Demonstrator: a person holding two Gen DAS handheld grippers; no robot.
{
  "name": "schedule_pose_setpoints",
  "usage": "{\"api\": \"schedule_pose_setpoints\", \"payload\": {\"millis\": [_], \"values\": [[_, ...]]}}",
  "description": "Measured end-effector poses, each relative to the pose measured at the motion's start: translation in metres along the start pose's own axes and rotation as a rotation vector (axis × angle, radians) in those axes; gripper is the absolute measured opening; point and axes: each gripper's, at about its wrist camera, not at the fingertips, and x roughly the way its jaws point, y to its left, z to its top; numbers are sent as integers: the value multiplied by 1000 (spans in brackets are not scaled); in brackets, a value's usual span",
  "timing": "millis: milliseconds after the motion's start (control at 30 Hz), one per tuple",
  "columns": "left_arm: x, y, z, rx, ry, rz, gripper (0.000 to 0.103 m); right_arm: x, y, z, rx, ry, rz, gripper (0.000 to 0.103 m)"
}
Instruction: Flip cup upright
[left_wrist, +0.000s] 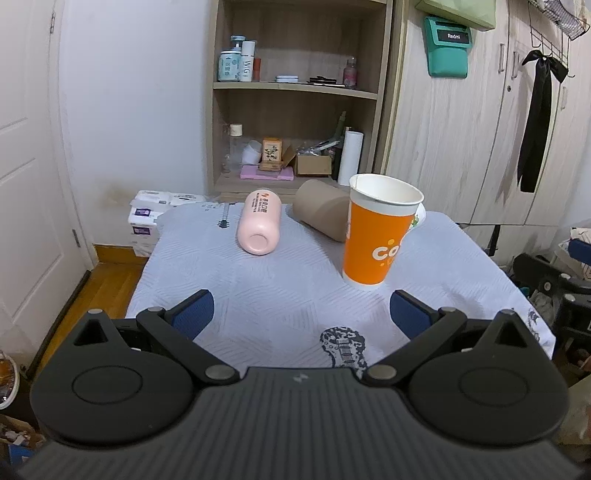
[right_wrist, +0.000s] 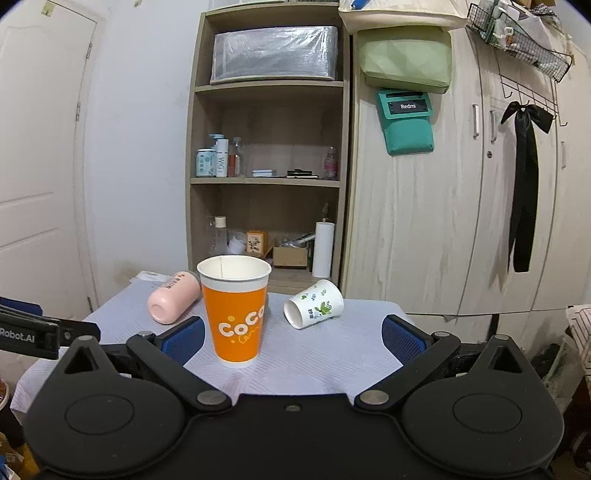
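Note:
An orange paper cup (left_wrist: 376, 232) stands upright on the light cloth-covered table (left_wrist: 280, 295); it also shows in the right wrist view (right_wrist: 236, 314). A pink cup (left_wrist: 258, 225) lies on its side behind it, also seen from the right (right_wrist: 173, 301). A brown cup (left_wrist: 321, 214) lies on its side at the back. A white cup with green leaves (right_wrist: 314, 304) lies on its side, mouth toward me. My left gripper (left_wrist: 301, 314) is open and empty, near the table's front. My right gripper (right_wrist: 293, 334) is open and empty, just short of the orange cup.
A wooden shelf unit (right_wrist: 269, 184) with bottles and boxes stands behind the table. Wardrobe doors (right_wrist: 461, 221) are at the right, a white door (left_wrist: 26, 166) at the left. Tissue packs (left_wrist: 147, 218) sit by the table's far left corner. The left gripper's body (right_wrist: 33, 332) shows at the left edge.

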Motion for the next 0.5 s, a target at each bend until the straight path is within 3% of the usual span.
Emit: {"api": "schedule_pose_setpoints", "payload": {"millis": [500], "values": [[3, -1, -3, 25, 27, 41, 103, 2, 2, -3, 6, 31, -28, 103]]}}
